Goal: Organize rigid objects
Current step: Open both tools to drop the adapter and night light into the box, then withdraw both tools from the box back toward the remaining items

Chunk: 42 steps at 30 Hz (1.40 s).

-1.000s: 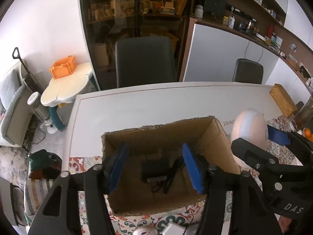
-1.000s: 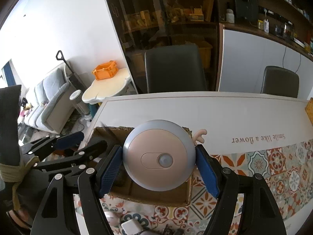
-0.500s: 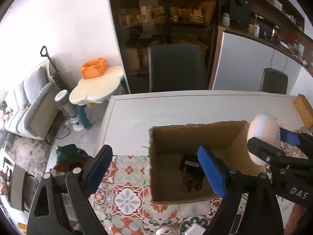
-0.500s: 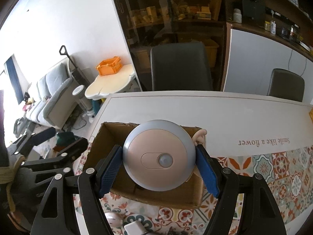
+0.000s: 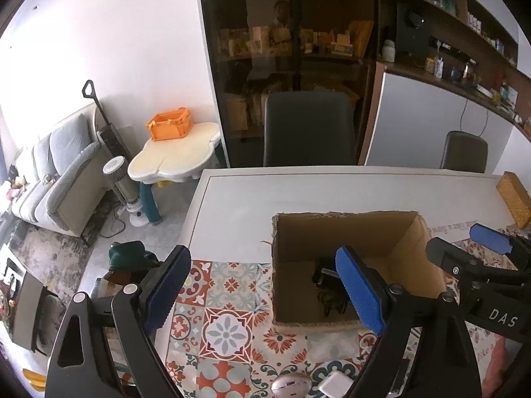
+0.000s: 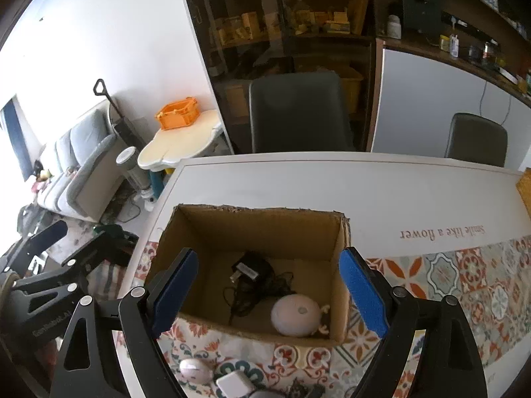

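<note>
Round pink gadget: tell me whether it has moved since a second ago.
Yes. It has dropped from the opening right claw into the cardboard box; the round pink gadget lies beside the black charger.

A white wall [image 5: 126,43] caught bright daylight on the left. Beside it stood a grey sofa [image 5: 56,179], a small cream table [image 5: 172,161] bearing an orange crate [image 5: 171,127], and a dark glass-fronted cabinet [image 5: 285,56]. Two dark chairs [image 5: 308,129] faced the long white table [image 5: 332,195], partly covered by a patterned cloth [image 5: 229,315]. Cluttered wooden shelves [image 5: 464,49] ran along the right.
</note>
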### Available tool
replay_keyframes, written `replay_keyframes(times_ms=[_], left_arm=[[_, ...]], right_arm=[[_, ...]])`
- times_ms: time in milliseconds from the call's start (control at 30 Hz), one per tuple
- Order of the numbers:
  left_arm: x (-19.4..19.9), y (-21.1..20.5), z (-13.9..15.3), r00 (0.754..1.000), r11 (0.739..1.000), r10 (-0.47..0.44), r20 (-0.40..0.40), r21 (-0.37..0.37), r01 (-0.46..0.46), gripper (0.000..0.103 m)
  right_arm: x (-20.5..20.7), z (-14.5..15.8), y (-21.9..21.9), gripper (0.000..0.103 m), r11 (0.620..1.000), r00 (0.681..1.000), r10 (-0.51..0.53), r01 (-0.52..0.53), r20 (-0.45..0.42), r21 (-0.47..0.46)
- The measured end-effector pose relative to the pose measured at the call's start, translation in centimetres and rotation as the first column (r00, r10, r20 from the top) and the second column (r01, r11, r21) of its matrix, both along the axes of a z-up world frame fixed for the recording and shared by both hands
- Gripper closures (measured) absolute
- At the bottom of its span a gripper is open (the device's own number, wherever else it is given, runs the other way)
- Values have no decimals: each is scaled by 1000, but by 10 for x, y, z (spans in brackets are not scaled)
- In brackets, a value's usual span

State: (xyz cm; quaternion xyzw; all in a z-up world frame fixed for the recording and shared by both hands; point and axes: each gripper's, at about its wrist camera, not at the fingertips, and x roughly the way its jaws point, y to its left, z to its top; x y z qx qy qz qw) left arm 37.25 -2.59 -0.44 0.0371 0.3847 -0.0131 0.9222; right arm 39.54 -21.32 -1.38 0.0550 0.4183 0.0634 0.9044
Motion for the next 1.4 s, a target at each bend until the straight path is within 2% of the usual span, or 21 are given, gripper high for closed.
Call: replay_keyframes(times_ms=[133, 200, 300, 467, 600, 933, 1267, 1400], left_arm=[[-22, 1, 8, 999, 1000, -12, 32, -16, 12, 13], [-31, 2, 12, 999, 1000, -18, 47, -24, 19, 9], [-49, 4, 17, 997, 999, -21, 71, -36, 24, 8], [-75, 6, 14, 997, 998, -25, 76, -48, 28, 7], [-94, 8, 8, 997, 998, -27, 70, -55, 31, 3], [-125, 10, -16, 1000, 1000, 2, 22, -25, -1, 2], [-145, 12, -52, 998, 1000, 6, -65, -2, -6, 2], [-150, 14, -65, 994, 1000, 9, -111, -17, -11, 2]], right_arm=[[-18, 8, 2, 16, 1000, 999, -18, 18, 27, -19], [-28, 13, 2, 16, 999, 999, -21, 22, 42, -24], [-45, 20, 2, 16, 999, 997, -27, 29, 66, -22], [-74, 28, 1, 16, 999, 995, -29, 32, 98, -27], [-95, 28, 2, 16, 999, 994, -27, 30, 109, -25], [-125, 10, 0, 16, 998, 997, -42, 45, 70, -35], [-144, -24, 1, 16, 999, 1000, -22, 22, -14, -38], [-151, -41, 2, 16, 999, 998, -15, 13, -61, -35]])
